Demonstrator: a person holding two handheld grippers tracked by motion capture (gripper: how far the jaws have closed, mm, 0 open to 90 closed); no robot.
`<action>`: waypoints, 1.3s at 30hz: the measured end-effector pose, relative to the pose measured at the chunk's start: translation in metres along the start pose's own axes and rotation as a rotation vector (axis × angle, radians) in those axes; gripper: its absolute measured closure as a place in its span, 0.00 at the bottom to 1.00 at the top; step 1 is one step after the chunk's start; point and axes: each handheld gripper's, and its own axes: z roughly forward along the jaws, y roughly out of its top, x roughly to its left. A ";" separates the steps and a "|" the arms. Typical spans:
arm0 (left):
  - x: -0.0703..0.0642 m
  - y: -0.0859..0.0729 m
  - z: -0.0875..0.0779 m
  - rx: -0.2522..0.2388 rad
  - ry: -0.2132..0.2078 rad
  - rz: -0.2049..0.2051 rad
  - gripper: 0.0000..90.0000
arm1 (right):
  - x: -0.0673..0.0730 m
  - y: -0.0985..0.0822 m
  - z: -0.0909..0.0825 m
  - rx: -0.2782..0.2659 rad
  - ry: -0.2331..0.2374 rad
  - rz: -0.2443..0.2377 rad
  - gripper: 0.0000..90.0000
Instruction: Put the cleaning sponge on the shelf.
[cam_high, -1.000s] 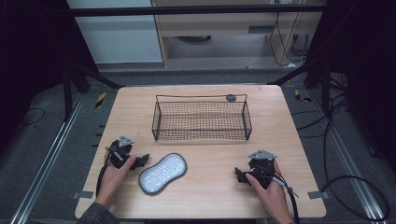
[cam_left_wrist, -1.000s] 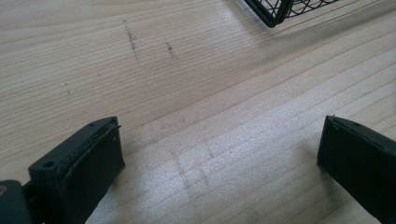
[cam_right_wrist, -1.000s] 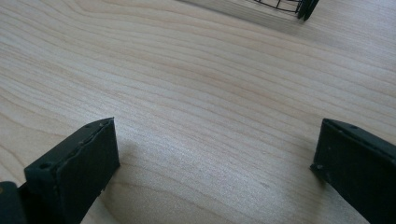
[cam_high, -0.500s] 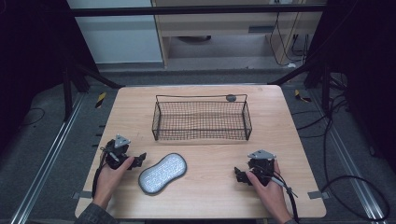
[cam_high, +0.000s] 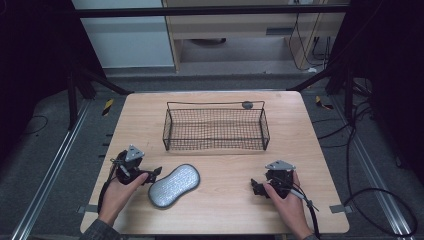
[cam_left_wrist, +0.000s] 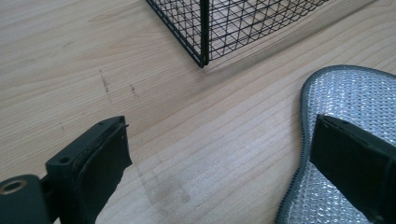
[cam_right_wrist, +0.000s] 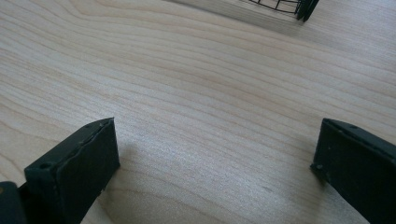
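Sponge pad (cam_high: 174, 185) on table (cam_high: 310, 145) near my left gripper (cam_high: 151, 175), not yet grasped; wire basket (cam_high: 215, 128) beyond it empty. Jaws wide on both left and right gripper (cam_high: 256, 187). Pickup and placing remain, I judge.

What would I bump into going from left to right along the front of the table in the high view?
Left gripper → silver scrubbing pad → right gripper.
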 end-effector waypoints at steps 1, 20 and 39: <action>-0.002 0.001 -0.003 0.008 -0.005 0.021 0.07 | 0.000 0.000 0.000 0.000 0.001 0.002 0.00; -0.044 0.032 -0.005 0.084 -0.084 0.173 0.06 | -0.001 -0.002 -0.002 0.000 0.019 -0.015 0.00; -0.063 0.050 0.015 0.361 -0.181 0.275 0.05 | -0.002 -0.001 -0.001 0.004 0.026 -0.028 0.00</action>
